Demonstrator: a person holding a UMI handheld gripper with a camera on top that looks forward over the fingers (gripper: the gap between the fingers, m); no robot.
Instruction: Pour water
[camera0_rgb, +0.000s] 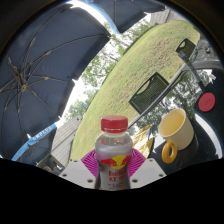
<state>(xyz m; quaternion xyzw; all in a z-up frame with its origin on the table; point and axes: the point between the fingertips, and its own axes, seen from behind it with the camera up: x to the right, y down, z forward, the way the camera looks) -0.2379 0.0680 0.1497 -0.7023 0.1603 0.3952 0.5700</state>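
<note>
Gripper view: my claw (113, 172) is clamped on a red-capped bottle (114, 152) at lower centre, both pink pads (88, 163) pressing its label. The cap is on; pouring appears not begun. A yellow mug (176, 131) sits lower right, contents unseen.

Red-capped bottle (115, 152), upright, capped, beside yellow mug (176, 133).

We observe an outdoor setting in daylight. A dark open umbrella (45, 70) spans overhead, its ribs visible from below. Beyond it we see leafy trees (112, 62) against bright sky and a sloping grass area (150, 55). A pale structure, possibly a building (62, 140), sits lower down.
</note>
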